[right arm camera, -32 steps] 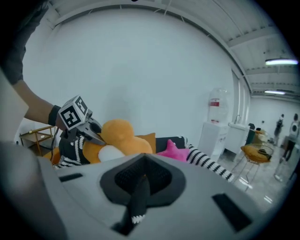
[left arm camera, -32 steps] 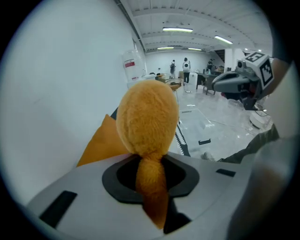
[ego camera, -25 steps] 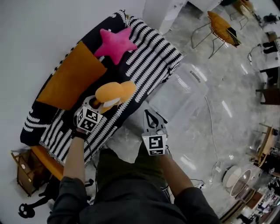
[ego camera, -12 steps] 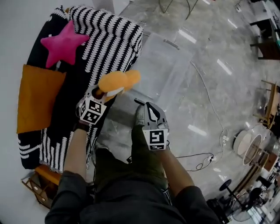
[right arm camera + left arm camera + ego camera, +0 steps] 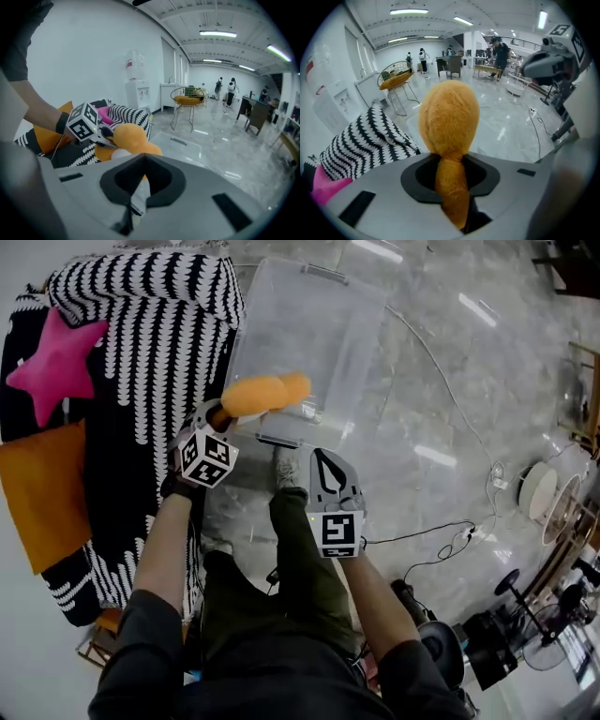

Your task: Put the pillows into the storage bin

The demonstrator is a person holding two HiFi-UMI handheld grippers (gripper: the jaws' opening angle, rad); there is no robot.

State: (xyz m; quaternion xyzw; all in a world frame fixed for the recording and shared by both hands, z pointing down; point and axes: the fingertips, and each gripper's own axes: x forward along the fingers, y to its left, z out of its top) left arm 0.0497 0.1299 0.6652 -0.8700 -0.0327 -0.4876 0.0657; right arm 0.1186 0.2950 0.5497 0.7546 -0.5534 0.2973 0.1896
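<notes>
Head view: an orange pillow is pinched by the left gripper over the storage bin. The right gripper is pressed together; the star pillow, upper left, is not yet stowed.

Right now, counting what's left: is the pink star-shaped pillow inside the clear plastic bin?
No, the pink star-shaped pillow lies on the black-and-white patterned sofa, outside the clear plastic bin.

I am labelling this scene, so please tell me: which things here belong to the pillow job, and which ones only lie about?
Job:
- plush pillow, held by the left gripper
- star pillow
- square pillow
- bin

Lying about:
- wire chair
- water dispenser
</notes>
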